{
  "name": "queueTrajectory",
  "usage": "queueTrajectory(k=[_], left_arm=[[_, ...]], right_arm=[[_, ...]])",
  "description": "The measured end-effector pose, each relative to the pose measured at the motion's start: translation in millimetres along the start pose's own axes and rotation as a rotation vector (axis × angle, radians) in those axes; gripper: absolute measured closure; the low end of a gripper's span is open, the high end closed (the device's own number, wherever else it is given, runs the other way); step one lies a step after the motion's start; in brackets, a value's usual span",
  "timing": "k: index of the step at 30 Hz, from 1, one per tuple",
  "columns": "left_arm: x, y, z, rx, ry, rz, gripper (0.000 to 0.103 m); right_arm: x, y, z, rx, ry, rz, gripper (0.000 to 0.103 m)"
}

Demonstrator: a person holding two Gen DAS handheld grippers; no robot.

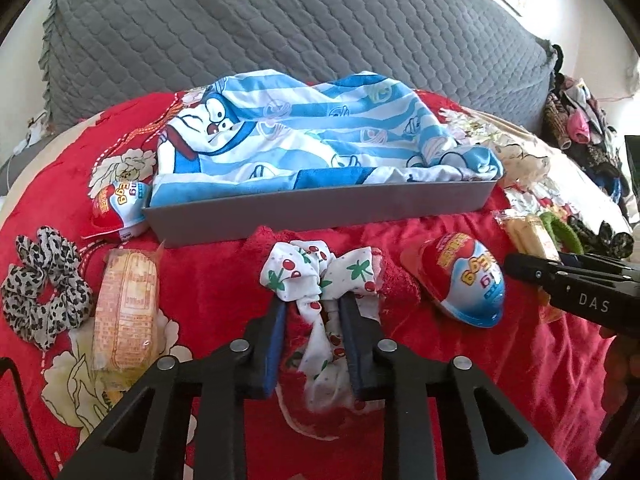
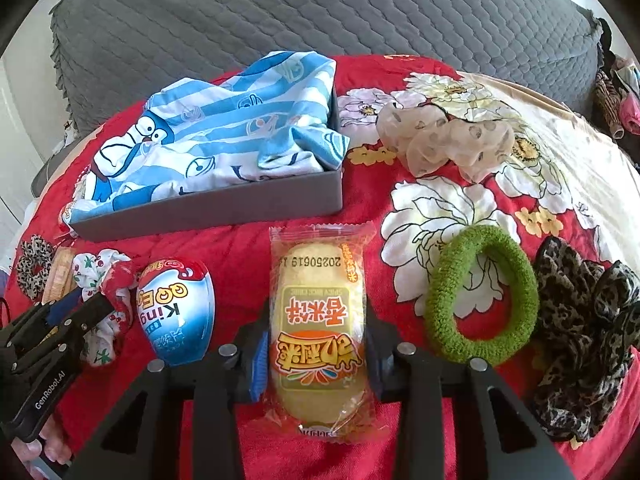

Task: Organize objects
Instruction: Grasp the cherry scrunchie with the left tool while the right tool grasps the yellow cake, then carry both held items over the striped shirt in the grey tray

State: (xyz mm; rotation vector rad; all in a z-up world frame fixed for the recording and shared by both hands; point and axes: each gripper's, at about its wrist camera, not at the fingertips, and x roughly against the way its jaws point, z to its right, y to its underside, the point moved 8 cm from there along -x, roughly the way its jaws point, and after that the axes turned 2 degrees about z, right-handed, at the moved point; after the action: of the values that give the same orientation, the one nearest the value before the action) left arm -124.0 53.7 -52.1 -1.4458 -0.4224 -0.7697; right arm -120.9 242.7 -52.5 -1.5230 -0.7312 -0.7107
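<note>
second egg (image 1: 120, 212): part-hidden by tray (image 1: 320, 212) | clothes pile (image 1: 580, 128): blurred

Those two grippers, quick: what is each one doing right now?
Left gripper: closed on the cherry-print scrunchie.
Right gripper: closed on the snack packet.

Lower left of the right wrist view, "GenRobot.AI" on the left gripper (image 2: 86, 306); centre, "20250619" on the rice cake packet (image 2: 318, 320); "King" on the toy egg (image 2: 176, 312); "DAS" on the right gripper (image 1: 520, 266), right edge of the left wrist view
</note>
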Motion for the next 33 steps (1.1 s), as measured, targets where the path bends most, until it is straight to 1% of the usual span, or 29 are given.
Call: queueTrajectory(k=[7, 11, 20, 27, 33], left_arm=[[8.8, -4.4, 2.2, -0.011, 0.01, 0.013, 0.082], [14.6, -8.2, 1.8, -0.008, 0.017, 0.022, 0.082], [24.9, -16.0, -2.9, -0.001, 0.006, 0.037, 0.082], [33.5, -23.9, -3.2, 0.001, 0.002, 0.049, 0.082], [41.0, -34.6, -6.2, 0.004, -0.001, 0.068, 0.082]], right_arm=[[7.3, -2.7, -3.2, 0.011, -0.006, 0.012, 0.065], [11.3, -4.7, -3.7, 0.008, -0.008, 0.021, 0.065], [22.1, -9.6, -4.7, 0.005, -0.018, 0.036, 0.065], [39.3, -20.6, -19.2, 0.029, -0.043, 0.072, 0.065], [42.6, -26.0, -26.5, 0.036, -0.052, 0.075, 0.065]])
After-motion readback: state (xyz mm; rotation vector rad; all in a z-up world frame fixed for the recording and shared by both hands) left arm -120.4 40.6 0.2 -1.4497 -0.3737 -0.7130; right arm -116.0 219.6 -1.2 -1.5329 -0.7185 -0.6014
